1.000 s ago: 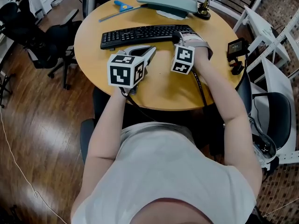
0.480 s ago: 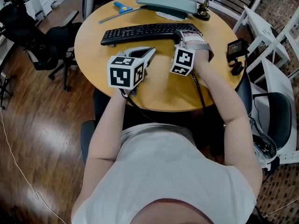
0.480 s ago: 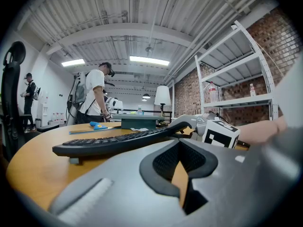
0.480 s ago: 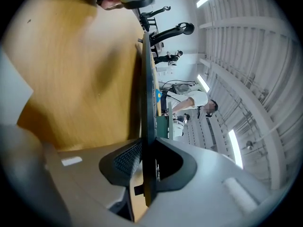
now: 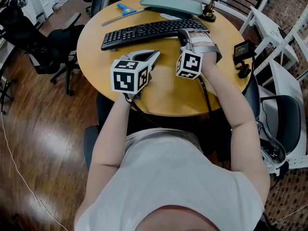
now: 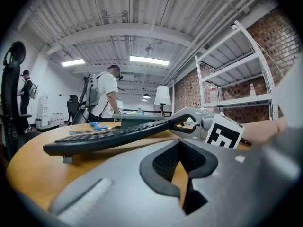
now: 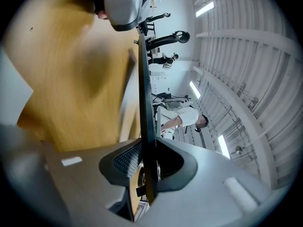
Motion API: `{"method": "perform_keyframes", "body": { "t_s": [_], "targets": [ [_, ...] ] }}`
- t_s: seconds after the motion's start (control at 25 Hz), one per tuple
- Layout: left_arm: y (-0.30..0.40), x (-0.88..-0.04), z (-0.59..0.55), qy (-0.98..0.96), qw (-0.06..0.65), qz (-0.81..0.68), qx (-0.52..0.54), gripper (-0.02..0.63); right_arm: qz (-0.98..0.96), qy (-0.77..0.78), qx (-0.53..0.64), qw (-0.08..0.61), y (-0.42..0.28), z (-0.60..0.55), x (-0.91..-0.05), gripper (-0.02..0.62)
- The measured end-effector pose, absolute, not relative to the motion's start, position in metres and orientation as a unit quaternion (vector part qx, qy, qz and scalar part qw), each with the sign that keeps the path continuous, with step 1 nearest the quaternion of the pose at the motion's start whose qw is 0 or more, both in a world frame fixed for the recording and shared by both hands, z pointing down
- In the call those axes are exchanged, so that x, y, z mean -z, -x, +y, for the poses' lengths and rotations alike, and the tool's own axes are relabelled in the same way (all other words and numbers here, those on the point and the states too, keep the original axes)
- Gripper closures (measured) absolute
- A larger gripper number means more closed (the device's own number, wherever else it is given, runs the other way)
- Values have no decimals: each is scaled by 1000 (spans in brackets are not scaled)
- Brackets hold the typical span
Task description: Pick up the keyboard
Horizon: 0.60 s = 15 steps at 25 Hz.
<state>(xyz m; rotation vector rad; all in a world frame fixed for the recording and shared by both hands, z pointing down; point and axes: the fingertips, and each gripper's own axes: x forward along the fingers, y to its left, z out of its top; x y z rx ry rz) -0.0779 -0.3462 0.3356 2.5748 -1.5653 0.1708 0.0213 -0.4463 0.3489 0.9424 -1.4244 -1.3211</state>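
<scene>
A black keyboard (image 5: 144, 32) lies across the far half of the round wooden table (image 5: 168, 90). My right gripper (image 5: 183, 33) is shut on its right end. In the right gripper view the keyboard's thin edge (image 7: 146, 103) runs straight between the closed jaws of that gripper (image 7: 147, 174). In the left gripper view the keyboard (image 6: 109, 137) slopes up toward the right gripper (image 6: 182, 119), its left end low near the table. My left gripper (image 5: 156, 53) rests near the table's middle, just in front of the keyboard, jaws together with nothing in them (image 6: 182, 174).
Behind the keyboard stand a grey-green stand (image 5: 173, 4), a blue tool (image 5: 126, 6) and a small dark object (image 5: 209, 13). A black device (image 5: 243, 49) sits at the right rim. Black office chairs (image 5: 29, 32) stand left, white chairs (image 5: 274, 28) right.
The keyboard's right end has risen and shifted slightly away with my right gripper shut on it. My left gripper has stayed in place.
</scene>
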Motion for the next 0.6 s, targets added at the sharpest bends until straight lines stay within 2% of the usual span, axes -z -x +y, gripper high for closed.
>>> {"method": "perform_keyframes", "body": {
  "t_s": [0.6],
  "targets": [
    [80,-334,-345,-852,62,-517,-54,606,-569,-426,560,425,-23,-435,-292,511]
  ]
}}
